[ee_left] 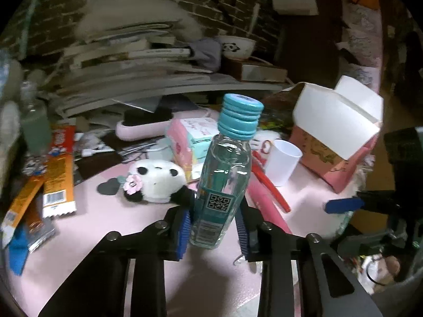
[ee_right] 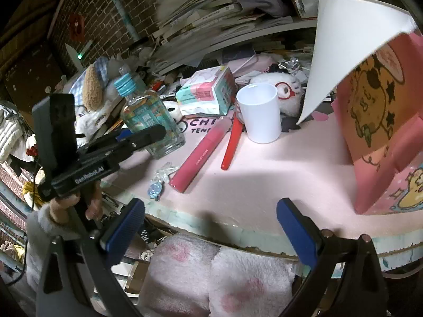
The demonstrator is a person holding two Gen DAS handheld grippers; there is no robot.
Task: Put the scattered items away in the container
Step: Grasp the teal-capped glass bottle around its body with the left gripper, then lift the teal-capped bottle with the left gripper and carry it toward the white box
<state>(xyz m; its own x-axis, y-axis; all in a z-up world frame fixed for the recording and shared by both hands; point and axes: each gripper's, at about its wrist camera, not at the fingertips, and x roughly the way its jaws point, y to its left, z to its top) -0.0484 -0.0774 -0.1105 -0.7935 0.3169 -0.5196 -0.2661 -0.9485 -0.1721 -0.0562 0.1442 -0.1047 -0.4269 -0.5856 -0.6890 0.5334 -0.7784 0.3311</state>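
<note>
A clear bottle with a teal ribbed cap stands slightly tilted on the pink table top. My left gripper is shut on its lower body, a blue pad against each side. The right wrist view shows the same bottle held by the left gripper at the table's left edge. The container, a pink cartoon-printed box with white flaps raised, stands at the right. My right gripper hangs open over the table's near edge, nothing between its pads.
On the table lie a panda plush, a white cup, a pink tube, a red pen, a tissue pack, a wrapped sweet and snack packets. Stacked books fill the back.
</note>
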